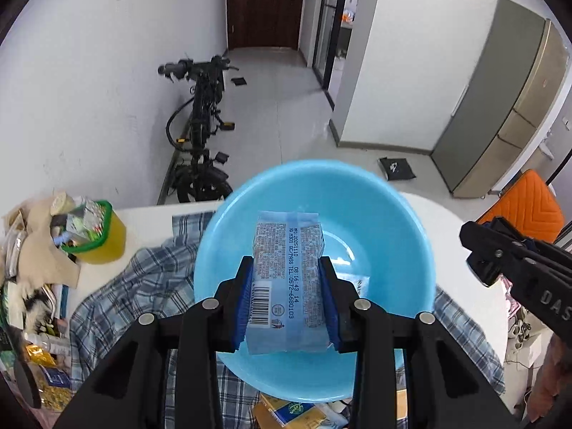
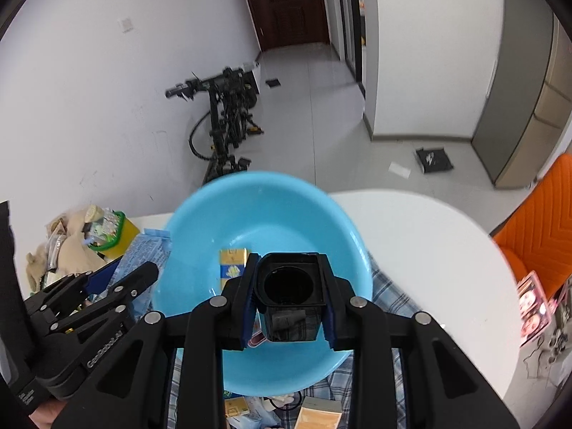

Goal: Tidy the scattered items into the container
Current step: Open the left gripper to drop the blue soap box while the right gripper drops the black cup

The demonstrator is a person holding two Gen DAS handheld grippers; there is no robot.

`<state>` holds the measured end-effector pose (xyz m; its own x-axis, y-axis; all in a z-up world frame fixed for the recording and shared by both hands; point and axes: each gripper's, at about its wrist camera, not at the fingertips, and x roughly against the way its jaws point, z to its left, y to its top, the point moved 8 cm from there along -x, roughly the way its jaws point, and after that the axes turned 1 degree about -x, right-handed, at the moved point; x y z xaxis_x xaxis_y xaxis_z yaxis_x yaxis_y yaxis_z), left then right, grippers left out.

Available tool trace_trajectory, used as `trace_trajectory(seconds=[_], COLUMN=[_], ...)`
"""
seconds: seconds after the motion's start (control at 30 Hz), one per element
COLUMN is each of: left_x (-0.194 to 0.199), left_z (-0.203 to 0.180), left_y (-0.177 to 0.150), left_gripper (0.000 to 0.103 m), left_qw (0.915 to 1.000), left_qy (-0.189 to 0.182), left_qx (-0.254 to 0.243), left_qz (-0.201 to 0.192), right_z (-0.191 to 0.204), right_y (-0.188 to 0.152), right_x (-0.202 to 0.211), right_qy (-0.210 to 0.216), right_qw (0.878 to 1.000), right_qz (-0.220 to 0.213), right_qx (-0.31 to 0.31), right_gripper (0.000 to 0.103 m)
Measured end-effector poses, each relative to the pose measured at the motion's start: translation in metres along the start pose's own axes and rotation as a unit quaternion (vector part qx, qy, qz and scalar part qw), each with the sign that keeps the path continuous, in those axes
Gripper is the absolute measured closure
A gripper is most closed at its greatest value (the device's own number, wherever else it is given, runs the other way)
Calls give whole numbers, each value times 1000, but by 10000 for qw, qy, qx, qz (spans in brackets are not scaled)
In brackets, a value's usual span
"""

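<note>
A light blue plastic basin (image 1: 393, 221) sits on a checked cloth on the white table; it also shows in the right wrist view (image 2: 200, 228). My left gripper (image 1: 287, 282) is shut on a pale blue printed packet (image 1: 287, 268) and holds it over the basin. My right gripper (image 2: 289, 296) is shut on a black open-topped box (image 2: 289, 296) over the basin's near side. A yellow packet (image 2: 233, 262) lies inside the basin. The left gripper (image 2: 121, 279) shows at the left of the right wrist view, and the right gripper (image 1: 481, 250) shows at the right of the left wrist view.
A yellow tub with a green rim (image 1: 94, 236), full of small items, stands at the left among cloths and packets. Yellow packets (image 1: 286, 411) lie at the near edge under the basin. An orange chair (image 2: 543, 221) stands right of the white table (image 2: 429, 250). A bicycle (image 1: 203, 136) leans on the wall.
</note>
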<state>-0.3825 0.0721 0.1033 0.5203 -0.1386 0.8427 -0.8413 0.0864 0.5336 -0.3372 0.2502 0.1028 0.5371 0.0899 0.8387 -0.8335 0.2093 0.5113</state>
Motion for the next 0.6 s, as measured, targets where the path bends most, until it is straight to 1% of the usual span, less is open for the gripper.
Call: trace_trajectory(seconds=[0.13, 0.3, 0.4, 0.6], left_x=[-24, -53, -67, -91], left_z=[3, 10, 15, 11], left_y=[-17, -37, -47, -57], left_gripper=[66, 66, 66, 66], left_qw=[9999, 9995, 9991, 9981], left_qy=[-31, -4, -12, -111], left_qx=[0, -29, 9, -20], left_qz=[156, 325, 430, 600], right_z=[-5, -8, -8, -10], right_y=[-19, -36, -42, -51], right_x=[-33, -63, -75, -90], right_qy=[44, 62, 86, 106], right_qw=[9997, 9988, 9983, 9975], right_qz=[246, 484, 580, 689], right_qx=[-73, -76, -71, -104], right_gripper=[75, 75, 75, 75])
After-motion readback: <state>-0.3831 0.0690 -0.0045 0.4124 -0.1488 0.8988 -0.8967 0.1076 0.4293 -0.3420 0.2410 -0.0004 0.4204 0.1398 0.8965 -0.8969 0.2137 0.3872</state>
